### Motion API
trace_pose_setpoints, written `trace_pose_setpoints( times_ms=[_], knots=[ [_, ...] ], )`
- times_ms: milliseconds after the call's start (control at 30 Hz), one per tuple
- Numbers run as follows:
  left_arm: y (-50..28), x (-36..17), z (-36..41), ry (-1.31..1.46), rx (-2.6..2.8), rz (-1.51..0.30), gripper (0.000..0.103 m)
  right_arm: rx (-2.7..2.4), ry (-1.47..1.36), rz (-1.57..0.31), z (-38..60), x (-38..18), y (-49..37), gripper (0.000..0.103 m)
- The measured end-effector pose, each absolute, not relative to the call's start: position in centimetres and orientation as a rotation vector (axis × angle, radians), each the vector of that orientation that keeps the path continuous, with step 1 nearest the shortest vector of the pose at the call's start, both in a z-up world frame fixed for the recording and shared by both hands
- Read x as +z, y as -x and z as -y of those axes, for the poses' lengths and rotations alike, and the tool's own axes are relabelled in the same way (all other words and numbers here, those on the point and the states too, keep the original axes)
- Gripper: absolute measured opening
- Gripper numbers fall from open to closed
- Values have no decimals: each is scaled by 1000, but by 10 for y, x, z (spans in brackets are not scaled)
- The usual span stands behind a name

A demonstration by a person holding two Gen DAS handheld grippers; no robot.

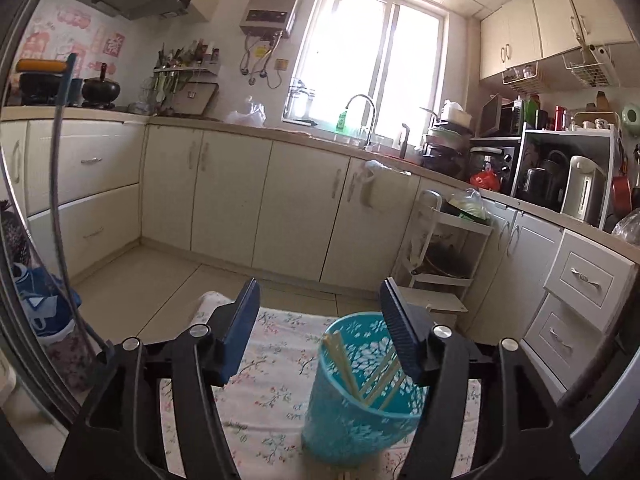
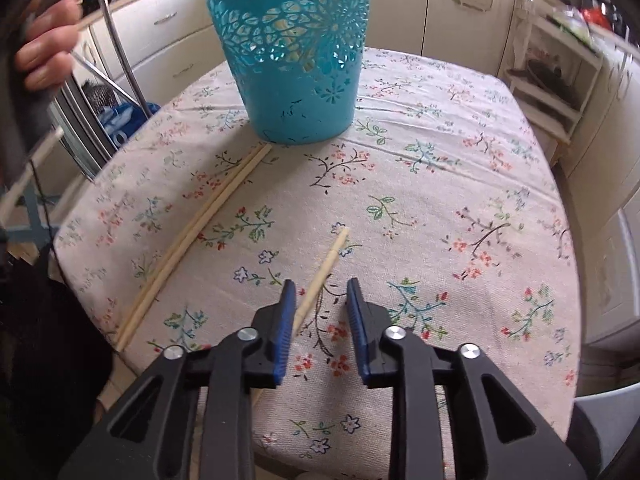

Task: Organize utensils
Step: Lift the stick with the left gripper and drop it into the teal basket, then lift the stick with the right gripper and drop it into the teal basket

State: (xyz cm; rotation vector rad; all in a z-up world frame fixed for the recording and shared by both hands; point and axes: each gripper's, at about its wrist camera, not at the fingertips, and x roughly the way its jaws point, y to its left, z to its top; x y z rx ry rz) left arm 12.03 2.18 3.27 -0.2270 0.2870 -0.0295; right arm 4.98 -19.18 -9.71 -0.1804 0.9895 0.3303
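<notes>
A teal perforated holder (image 2: 296, 64) stands on the floral tablecloth (image 2: 440, 184). In the left wrist view the holder (image 1: 356, 412) holds several chopsticks (image 1: 348, 368). My left gripper (image 1: 320, 328) is open above it, its right finger over the rim. My right gripper (image 2: 320, 304) is open and low over the table, its fingers on either side of a single chopstick (image 2: 324, 268) that lies on the cloth. A pair of chopsticks (image 2: 200, 236) lies to the left, one end near the holder's base.
The table edge (image 2: 92, 280) runs along the left, with a metal rack (image 2: 92, 120) beyond it. A white trolley (image 2: 552, 80) and kitchen cabinets (image 1: 280, 200) stand behind the table. Drawers (image 1: 580, 292) are on the right.
</notes>
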Motion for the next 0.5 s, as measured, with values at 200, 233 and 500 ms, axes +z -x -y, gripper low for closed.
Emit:
trace_pose_setpoints(
  times_ms=[200, 233, 500],
  knots=[
    [-86, -14, -56, 322, 24, -435, 66, 384, -94, -990, 221, -84, -56, 6],
    [-82, -22, -61, 335, 29, -455, 66, 424, -187, -968, 230, -75, -57, 6],
    [-59, -56, -77, 393, 42, -535, 66, 573, -493, -564, 255, 47, -79, 6]
  ],
)
